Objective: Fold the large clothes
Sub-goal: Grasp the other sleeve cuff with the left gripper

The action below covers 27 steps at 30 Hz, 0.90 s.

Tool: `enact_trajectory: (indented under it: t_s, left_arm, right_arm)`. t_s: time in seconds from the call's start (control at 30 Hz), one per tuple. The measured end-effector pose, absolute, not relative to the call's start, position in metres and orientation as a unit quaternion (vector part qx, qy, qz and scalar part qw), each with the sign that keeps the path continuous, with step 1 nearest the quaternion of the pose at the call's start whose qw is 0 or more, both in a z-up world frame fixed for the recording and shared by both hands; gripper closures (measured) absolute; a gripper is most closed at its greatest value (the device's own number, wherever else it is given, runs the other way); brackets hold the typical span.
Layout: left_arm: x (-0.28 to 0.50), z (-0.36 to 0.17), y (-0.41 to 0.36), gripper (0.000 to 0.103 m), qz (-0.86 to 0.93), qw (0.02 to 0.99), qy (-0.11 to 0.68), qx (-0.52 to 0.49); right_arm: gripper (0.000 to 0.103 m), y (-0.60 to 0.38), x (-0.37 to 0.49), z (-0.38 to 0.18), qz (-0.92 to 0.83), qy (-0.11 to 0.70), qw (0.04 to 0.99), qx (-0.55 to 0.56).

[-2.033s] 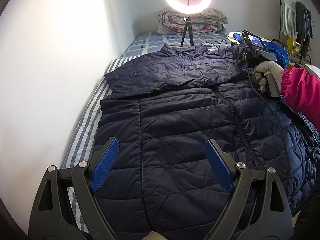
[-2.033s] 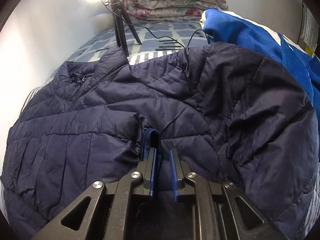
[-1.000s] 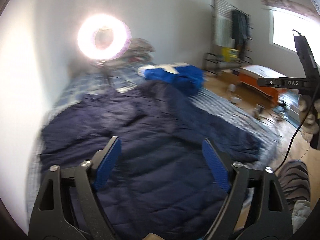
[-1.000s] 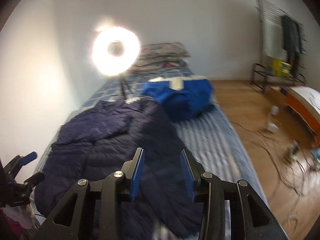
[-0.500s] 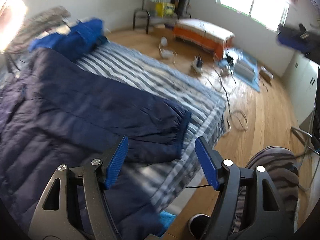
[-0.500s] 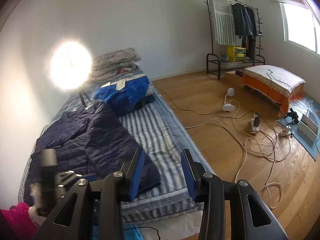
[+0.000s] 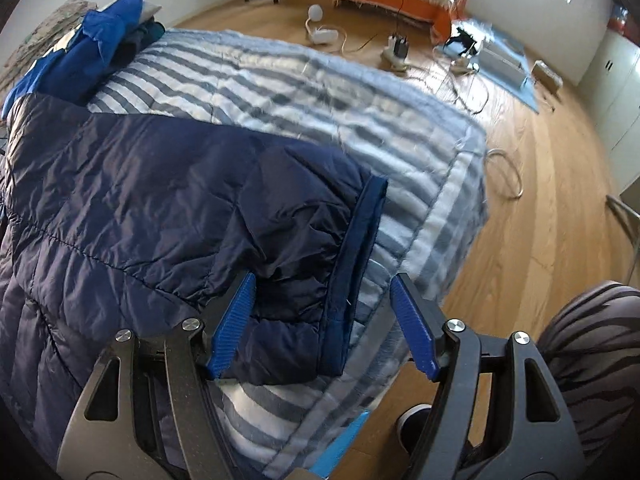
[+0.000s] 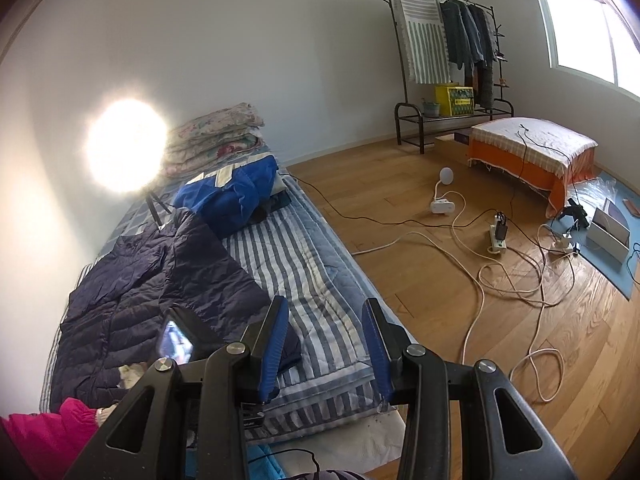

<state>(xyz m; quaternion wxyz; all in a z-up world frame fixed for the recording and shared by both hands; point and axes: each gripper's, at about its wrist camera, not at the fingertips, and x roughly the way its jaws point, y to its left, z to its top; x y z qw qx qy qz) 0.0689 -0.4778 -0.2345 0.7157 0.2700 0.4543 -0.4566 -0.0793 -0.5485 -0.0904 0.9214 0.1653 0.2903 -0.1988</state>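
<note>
A navy quilted jacket [image 7: 132, 184] lies spread on the striped bed [image 7: 304, 92], its sleeve stretched toward the bed's corner. My left gripper [image 7: 322, 320] hangs open over the sleeve's end. The dark blue cuff [image 7: 356, 264] lies between the jaws, and the right pad is clear of it. In the right wrist view the jacket [image 8: 152, 292] is at the lower left. My right gripper [image 8: 325, 344] is open and empty, held off the bed's foot end. The left tool's body with its lit screen [image 8: 176, 344] shows beside a pink sleeve [image 8: 44, 432].
A bright blue garment [image 8: 232, 192] and folded quilts [image 8: 216, 136] sit at the bed's head by a ring light [image 8: 126, 146]. Cables [image 8: 480, 264] trail over the wooden floor. An orange bench [image 8: 532, 148] and clothes rack [image 8: 448, 48] stand beyond. A person's striped trouser leg [image 7: 592, 340] is at the bed's corner.
My left gripper swung off the jacket's body and came down over the sleeve cuff, jaws slightly narrower. My right gripper let go of the fabric, opened partway and drew back off the bed.
</note>
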Motion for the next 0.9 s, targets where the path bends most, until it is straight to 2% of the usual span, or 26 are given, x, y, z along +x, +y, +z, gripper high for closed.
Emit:
enact_trajectory:
  t_s: [0.13,0.17,0.23,0.3,0.37,0.4,0.63,0.9]
  left_arm:
    - [0.073,-0.241,-0.478,0.031,-0.447,0.720,0.463,0.261]
    - [0.074,-0.241,-0.478,0.036,-0.448,0.719,0.463,0.260]
    - [0.077,-0.243,-0.480,0.051,-0.449,0.720,0.462,0.259]
    - [0.084,-0.241,-0.479,0.075,-0.458,0.714,0.473,0.240]
    - [0.093,-0.237,-0.477,0.094,-0.469,0.703,0.491,0.210]
    - [0.095,-0.234,-0.476,0.097,-0.469,0.704,0.494,0.201]
    - [0.118,-0.192,-0.443,0.099,-0.485,0.719,0.482,0.129]
    - [0.189,-0.131,-0.350,0.099,-0.458,0.768,0.447,0.025]
  right_arm:
    - [0.063,-0.548,-0.081,-0.090,-0.198,0.290,0.921,0.168]
    - [0.063,-0.548,-0.081,-0.090,-0.198,0.290,0.921,0.168]
    - [0.063,-0.547,-0.082,-0.090,-0.196,0.289,0.922,0.168]
    - [0.063,-0.545,-0.083,-0.090,-0.193,0.289,0.923,0.169]
    - [0.063,-0.541,-0.081,-0.091,-0.188,0.288,0.923,0.169]
    - [0.063,-0.540,-0.080,-0.091,-0.186,0.289,0.924,0.169]
    - [0.063,-0.517,-0.063,-0.098,-0.174,0.299,0.924,0.165]
    - [0.063,-0.481,-0.019,-0.107,-0.143,0.321,0.924,0.151]
